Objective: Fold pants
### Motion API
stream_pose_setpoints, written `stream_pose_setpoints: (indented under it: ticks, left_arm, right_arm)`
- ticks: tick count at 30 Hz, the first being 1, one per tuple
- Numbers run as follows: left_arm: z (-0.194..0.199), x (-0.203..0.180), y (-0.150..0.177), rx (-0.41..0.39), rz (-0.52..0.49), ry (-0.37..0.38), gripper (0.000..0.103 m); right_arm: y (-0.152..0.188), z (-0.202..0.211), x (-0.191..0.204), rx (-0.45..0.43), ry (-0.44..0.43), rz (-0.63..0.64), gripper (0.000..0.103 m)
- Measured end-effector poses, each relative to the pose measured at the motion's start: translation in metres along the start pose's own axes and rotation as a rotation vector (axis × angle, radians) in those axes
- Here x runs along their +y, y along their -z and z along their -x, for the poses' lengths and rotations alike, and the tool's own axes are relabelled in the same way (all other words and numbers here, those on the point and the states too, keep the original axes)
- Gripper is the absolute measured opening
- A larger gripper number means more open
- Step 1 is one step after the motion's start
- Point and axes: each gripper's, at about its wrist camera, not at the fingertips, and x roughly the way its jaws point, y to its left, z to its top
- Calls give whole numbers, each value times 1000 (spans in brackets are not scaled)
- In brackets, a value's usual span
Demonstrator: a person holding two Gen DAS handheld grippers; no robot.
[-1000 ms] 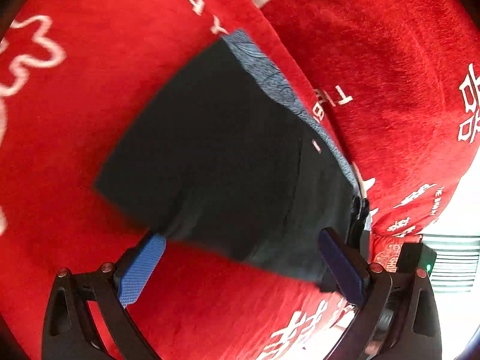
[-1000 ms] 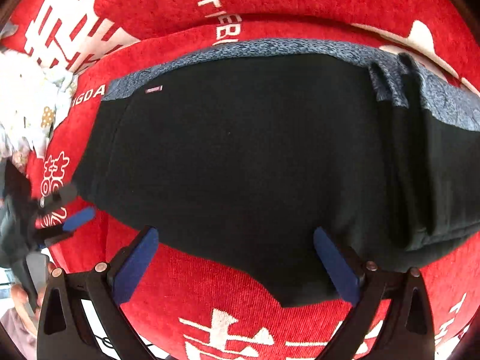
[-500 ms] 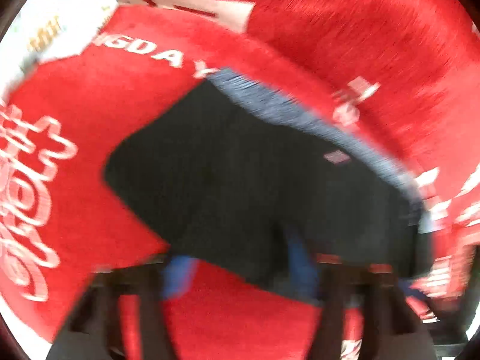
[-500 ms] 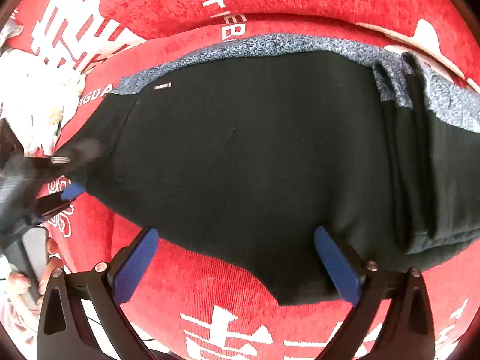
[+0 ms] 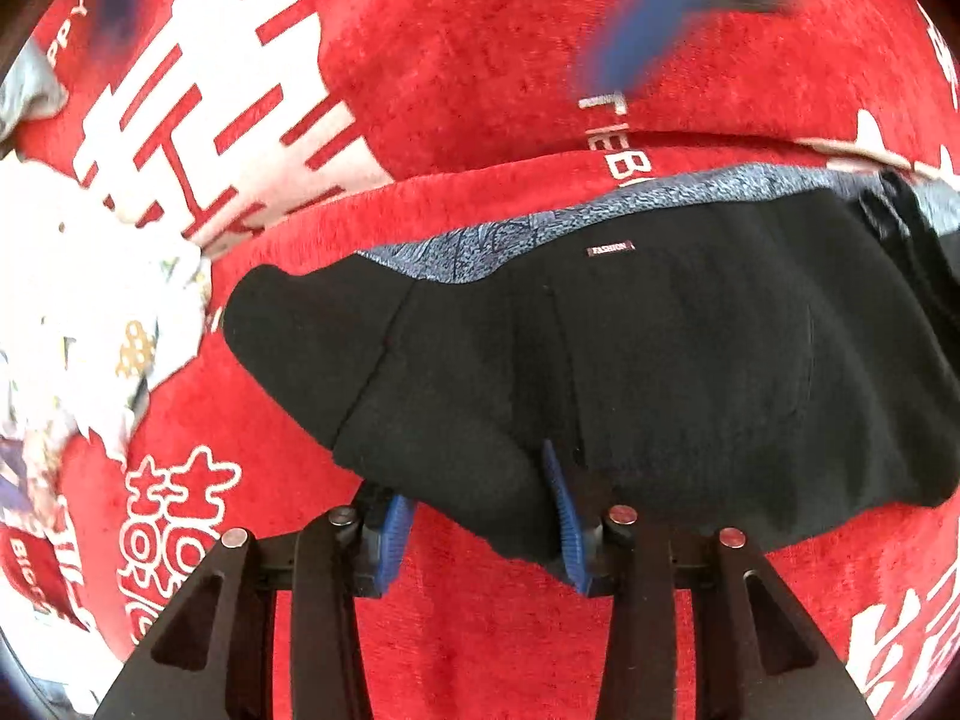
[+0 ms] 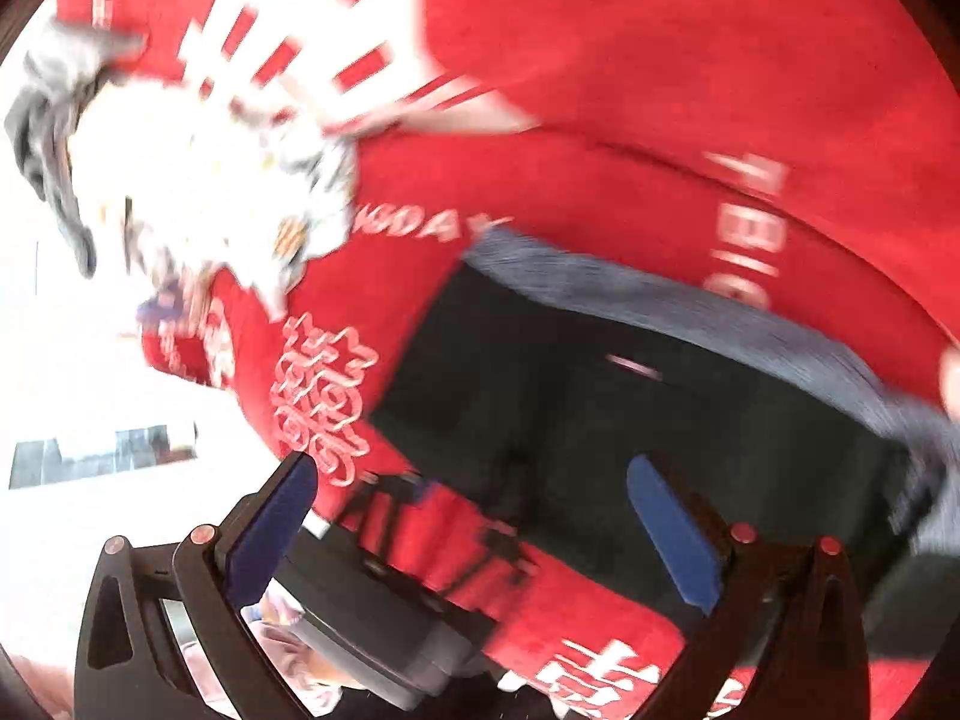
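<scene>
Black pants [image 5: 690, 360] with a blue-grey waistband and a small label lie on a red blanket [image 5: 480, 60] printed with white characters. My left gripper [image 5: 480, 528] is at the pants' near left edge, shut on a bunched fold of black fabric that bulges between its blue pads. In the right wrist view the pants [image 6: 600, 420] are motion-blurred. My right gripper [image 6: 474, 531] hangs open above their left end, with nothing gripped. The dark shape low between its fingers looks like the left gripper. A blurred blue pad of the right gripper [image 5: 648, 30] shows at the top of the left wrist view.
A white patterned cloth [image 5: 78, 300] lies on the blanket left of the pants, and a grey garment [image 5: 30, 90] sits at the far left. The blanket's edge drops to a bright floor [image 6: 60, 390] at the left.
The left gripper's jaws went from wide open to shut on the pants' near edge, and its view rolled. The right gripper, still open, swung left along the pants toward the left gripper.
</scene>
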Motion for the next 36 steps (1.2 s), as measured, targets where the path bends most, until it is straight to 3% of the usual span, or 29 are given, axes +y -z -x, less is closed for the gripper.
stream_pose_setpoints:
  ticks: [3, 6, 7, 8, 9, 11, 13, 19, 23, 27, 30, 36]
  left_arm:
    - [-1, -6, -4, -10, -16, -8, 43]
    - [2, -3, -1, -16, -12, 1, 43]
    - [3, -3, -1, -15, -11, 2, 43]
    - [3, -1, -1, -1, -1, 14, 43]
    - [2, 0, 0, 9, 6, 23, 43]
    - [12, 0, -2, -14, -2, 30, 43]
    - [26, -2, -7, -47, -24, 24, 43]
    - [90, -20, -40, -155, -53, 50, 43]
    - [135, -60, -66, -241, -116, 50, 43]
    - [178, -122, -97, -300, -193, 92, 43]
    - [198, -195, -112, -322, -276, 127, 44]
    - [182, -322, -115, -261, -411, 207, 44]
  right_arm:
    - [-23, -45, 25, 154, 27, 56, 102]
    - [-34, -85, 35, 278, 47, 69, 90]
    - [-33, -92, 33, 298, 59, 67, 73]
    - [-33, -99, 32, 321, 81, 62, 41]
    - [-32, -104, 29, 336, 125, 66, 33]
    - [-30, -95, 29, 308, 117, 74, 18]
    - [-25, -74, 27, 253, 87, 84, 18]
    - [17, 17, -2, 34, -171, 38, 18]
    - [63, 92, -47, -152, -360, -7, 18]
    - [121, 156, -99, -305, -460, -41, 18]
    - [172, 199, -153, -401, -498, -82, 18]
    - [259, 234, -280, -521, -515, -226, 18]
